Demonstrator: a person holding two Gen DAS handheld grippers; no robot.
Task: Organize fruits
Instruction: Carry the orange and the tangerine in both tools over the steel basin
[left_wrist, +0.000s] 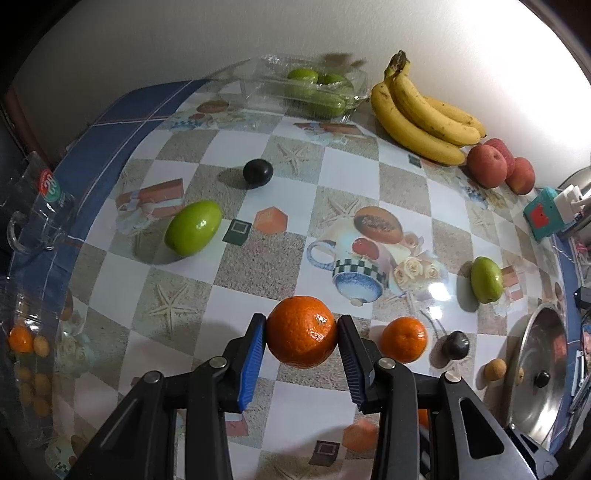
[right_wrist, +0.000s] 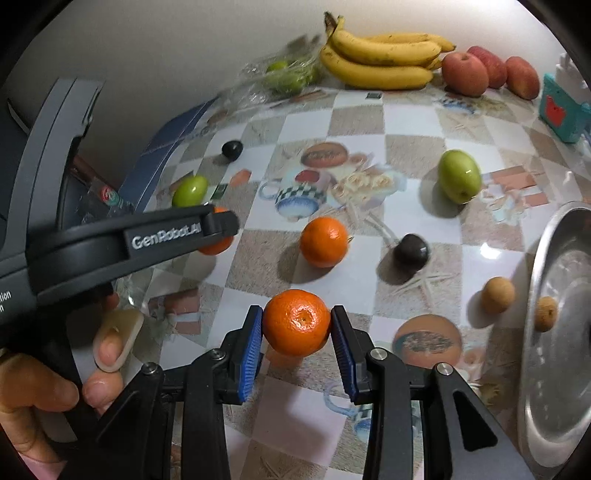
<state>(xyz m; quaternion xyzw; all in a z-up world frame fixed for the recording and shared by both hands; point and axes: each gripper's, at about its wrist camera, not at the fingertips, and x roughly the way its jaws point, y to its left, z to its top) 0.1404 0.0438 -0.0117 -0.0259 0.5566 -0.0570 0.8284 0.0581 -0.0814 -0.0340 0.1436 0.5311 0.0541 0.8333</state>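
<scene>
A: Both your grippers are clamped narrow: the left gripper (left_wrist: 301, 334) on one tangerine (left_wrist: 301, 332), the right gripper (right_wrist: 296, 325) on another tangerine (right_wrist: 296, 322), each just clear of the tablecloth (right_wrist: 291, 417).

B: How should you carry them?

A: Keep the squeeze light and raise both level. A third tangerine (right_wrist: 324, 242) lies just beyond; the steel lid (right_wrist: 561, 332) crowds your right. Open checks stretch toward the far bananas (right_wrist: 376, 55).

- Left gripper (left_wrist: 301, 334) angled steeply down, blue pads clamped on an orange (left_wrist: 301, 332).
- Right gripper (right_wrist: 296, 325) likewise, pinching another orange (right_wrist: 296, 322).
- A hand (right_wrist: 40, 391) grips the left handle.
</scene>
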